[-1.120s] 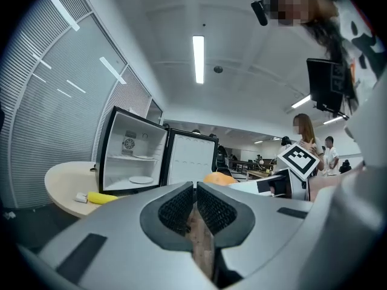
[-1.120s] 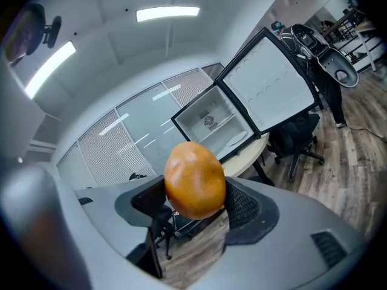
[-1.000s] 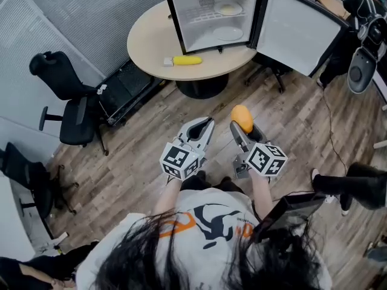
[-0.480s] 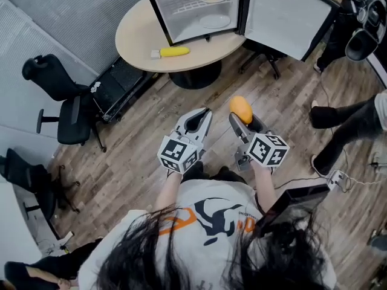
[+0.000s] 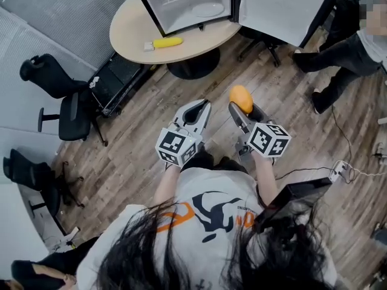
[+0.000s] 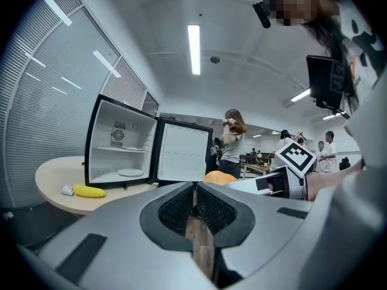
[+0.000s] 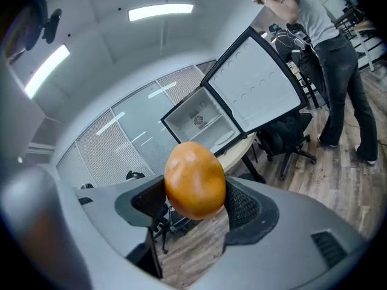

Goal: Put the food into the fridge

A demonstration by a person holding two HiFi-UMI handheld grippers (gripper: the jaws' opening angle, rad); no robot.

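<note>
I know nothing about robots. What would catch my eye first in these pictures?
An orange fruit clamped in the right hand-held gripper, held out above the wooden floor. Beyond it, a small fridge stands wide open on a round table, with a yellow food item lying on the tabletop in front of it. The left hand-held gripper is shut and empty.

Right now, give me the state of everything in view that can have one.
fridge, door swung wide open.
orange fruit, held up off the floor in the right gripper.
right gripper, shut on the orange fruit.
left gripper, fingers together, nothing between them.
yellow food piece, lying on the round table, outside the fridge.
</note>
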